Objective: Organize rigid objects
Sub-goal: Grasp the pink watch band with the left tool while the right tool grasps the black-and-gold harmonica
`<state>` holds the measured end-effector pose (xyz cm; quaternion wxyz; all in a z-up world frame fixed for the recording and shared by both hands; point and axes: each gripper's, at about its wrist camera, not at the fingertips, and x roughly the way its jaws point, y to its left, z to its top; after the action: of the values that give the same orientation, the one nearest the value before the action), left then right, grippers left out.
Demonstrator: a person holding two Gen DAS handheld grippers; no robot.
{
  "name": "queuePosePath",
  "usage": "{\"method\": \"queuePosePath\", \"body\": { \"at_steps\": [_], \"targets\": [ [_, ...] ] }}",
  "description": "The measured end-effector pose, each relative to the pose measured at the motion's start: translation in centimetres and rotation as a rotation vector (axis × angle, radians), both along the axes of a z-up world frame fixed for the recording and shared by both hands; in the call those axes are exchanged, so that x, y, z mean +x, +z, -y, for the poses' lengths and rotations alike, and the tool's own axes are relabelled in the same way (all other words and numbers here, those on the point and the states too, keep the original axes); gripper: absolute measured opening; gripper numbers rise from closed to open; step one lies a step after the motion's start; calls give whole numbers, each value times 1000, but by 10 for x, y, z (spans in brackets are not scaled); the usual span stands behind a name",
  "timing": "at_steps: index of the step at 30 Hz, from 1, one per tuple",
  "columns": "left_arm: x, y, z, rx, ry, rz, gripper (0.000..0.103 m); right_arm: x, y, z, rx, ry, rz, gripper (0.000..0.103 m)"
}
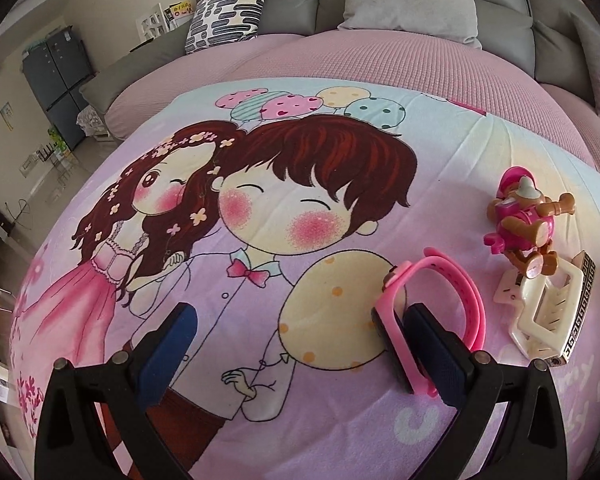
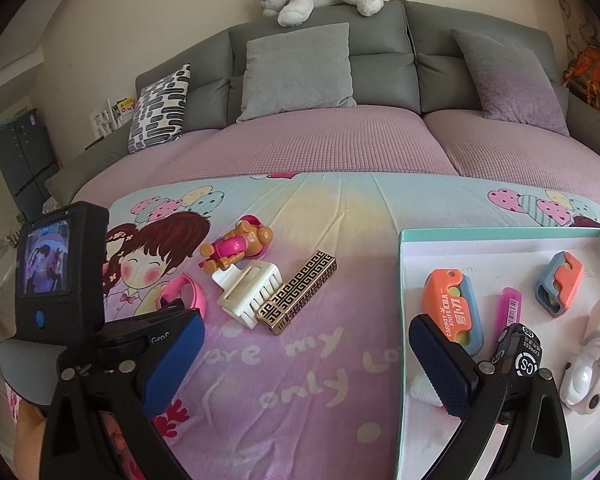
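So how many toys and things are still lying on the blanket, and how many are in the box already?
On the blanket: 4 – pink watch, puppy figure, white hair clip, gold patterned case.
In the box: 5 that I can make out.
Total: 9

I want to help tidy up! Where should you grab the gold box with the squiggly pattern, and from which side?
Grab the gold patterned box across its two long sides, near the middle, coming down from above. It lies flat on the blanket, long and narrow, so open fingers should fit over its width. The white hair claw sits right against one long side, so the hand-held gripper's finger there probably needs care.
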<state>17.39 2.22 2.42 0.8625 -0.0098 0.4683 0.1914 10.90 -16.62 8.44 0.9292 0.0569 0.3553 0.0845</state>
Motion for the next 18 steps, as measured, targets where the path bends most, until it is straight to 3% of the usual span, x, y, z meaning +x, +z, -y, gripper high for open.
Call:
{"method": "queuePosePath", "body": {
  "at_steps": [2, 4, 6, 12, 18],
  "targets": [
    [-2, 1, -5, 9, 15, -6, 103, 1, 0, 0, 18, 8, -8, 102],
    [-4, 1, -9, -1, 22, -10, 102, 4, -1, -1, 30, 9, -24, 90],
    [-5, 1, -14, -41, 22, -8, 96, 7, -3, -3, 28, 8, -47, 82],
    [-6, 1, -13, -117, -12, 0, 73, 21, -4, -18, -18, 36, -72, 71],
    [-6, 2, -15, -152, -21, 7, 68, 44, -20, -22, -87, 4, -143, 56]
  ]
}}
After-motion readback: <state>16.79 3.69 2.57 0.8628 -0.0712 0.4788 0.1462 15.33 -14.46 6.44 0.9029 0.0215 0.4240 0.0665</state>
